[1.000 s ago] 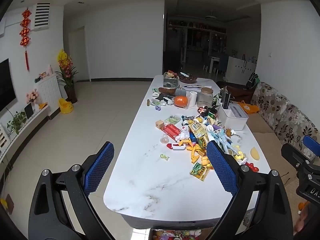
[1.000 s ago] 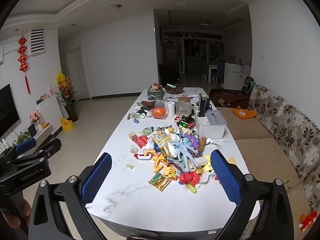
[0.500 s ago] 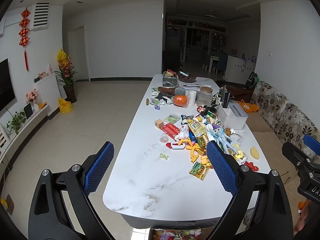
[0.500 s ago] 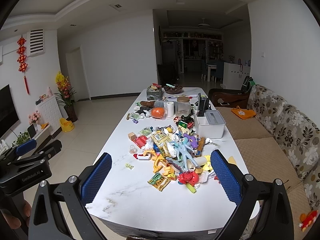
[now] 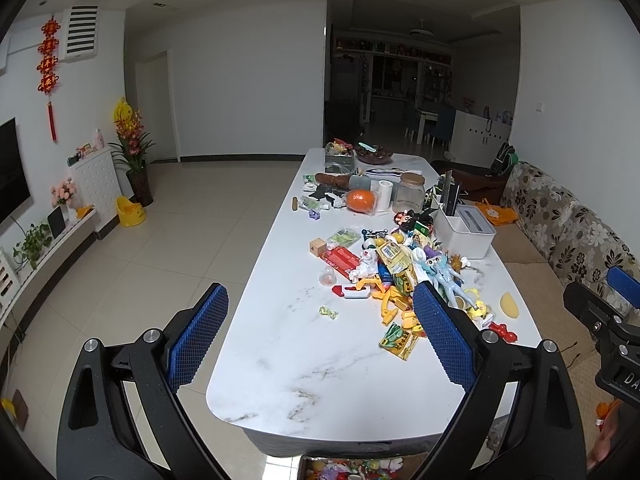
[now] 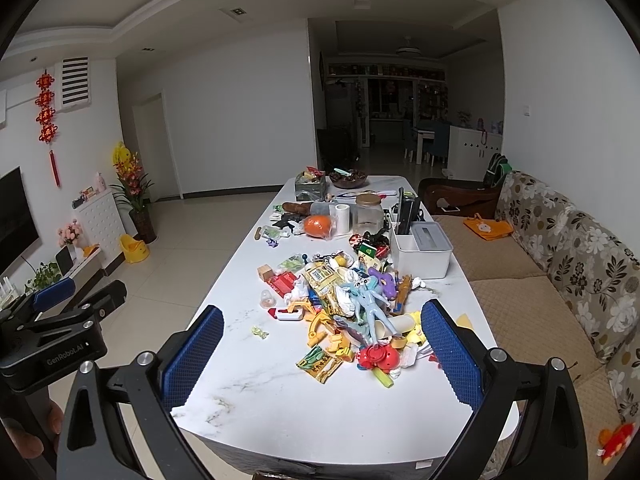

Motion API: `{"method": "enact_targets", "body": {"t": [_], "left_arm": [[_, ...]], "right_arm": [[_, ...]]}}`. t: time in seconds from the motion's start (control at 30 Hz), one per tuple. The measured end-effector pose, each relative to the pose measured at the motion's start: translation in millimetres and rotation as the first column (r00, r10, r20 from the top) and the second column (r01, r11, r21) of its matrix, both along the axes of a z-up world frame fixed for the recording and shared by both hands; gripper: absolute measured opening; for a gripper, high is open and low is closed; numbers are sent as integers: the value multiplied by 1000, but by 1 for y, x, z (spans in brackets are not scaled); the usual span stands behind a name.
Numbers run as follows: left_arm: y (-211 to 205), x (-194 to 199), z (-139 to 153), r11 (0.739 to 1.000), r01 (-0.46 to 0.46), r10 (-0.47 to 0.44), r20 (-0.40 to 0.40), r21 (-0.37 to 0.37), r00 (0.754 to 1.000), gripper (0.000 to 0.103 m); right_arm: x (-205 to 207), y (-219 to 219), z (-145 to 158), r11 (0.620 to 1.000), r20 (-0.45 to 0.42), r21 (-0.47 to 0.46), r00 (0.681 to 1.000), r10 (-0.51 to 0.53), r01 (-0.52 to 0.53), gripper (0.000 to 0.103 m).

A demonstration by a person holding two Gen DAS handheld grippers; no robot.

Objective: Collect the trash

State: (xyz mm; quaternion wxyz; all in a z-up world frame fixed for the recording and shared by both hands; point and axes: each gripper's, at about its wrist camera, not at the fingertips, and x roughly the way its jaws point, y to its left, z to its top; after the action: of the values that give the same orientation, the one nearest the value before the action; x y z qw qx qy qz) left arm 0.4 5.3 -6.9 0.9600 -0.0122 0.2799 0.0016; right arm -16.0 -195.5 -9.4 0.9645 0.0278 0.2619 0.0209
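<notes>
**Hovering at the near end of the cluttered table**

Holding both claws in the air at the near end, you have the left gripper (image 5: pixel 320 332) and the right gripper (image 6: pixel 322 354) spread wide with nothing between their blue textured pads. Your right-hand tool shows at the edge of the left view, your left-hand tool at the edge of the right one.

Below them lies the white marble-patterned table (image 5: pixel 312 368), long, glossy and round-cornered, its nearest stretch bare. A small twisted candy wrapper (image 5: pixel 328 312) sits alone on that bare part, left of the heap. A green and yellow snack packet (image 6: pixel 319 362) lies flat at the heap's near edge.

The heap itself is a tangle of hard plastic toys (image 6: pixel 360 304), with a light blue figure lying on top and a red ball-like piece at its front. Past it stands a white rectangular box (image 6: pixel 424 252), then a lidded clear jar (image 6: pixel 369 212), a white roll and an orange round thing in clear wrap (image 6: pixel 318 226).

A floral sofa (image 6: pixel 580 248) runs along the right side. Pale glossy floor tiles (image 5: pixel 168 216) spread left towards a flower pot and a white cabinet. A dim dining area lies beyond the far end.
</notes>
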Motion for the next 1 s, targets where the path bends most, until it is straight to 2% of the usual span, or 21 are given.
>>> {"method": "enact_targets", "body": {"t": [1.0], "left_arm": [[-1,1,0,1000,1,-1,-2,3,1000,91]], "right_arm": [[-1,1,2,1000,0,-2,1000,-1,1,97]]}}
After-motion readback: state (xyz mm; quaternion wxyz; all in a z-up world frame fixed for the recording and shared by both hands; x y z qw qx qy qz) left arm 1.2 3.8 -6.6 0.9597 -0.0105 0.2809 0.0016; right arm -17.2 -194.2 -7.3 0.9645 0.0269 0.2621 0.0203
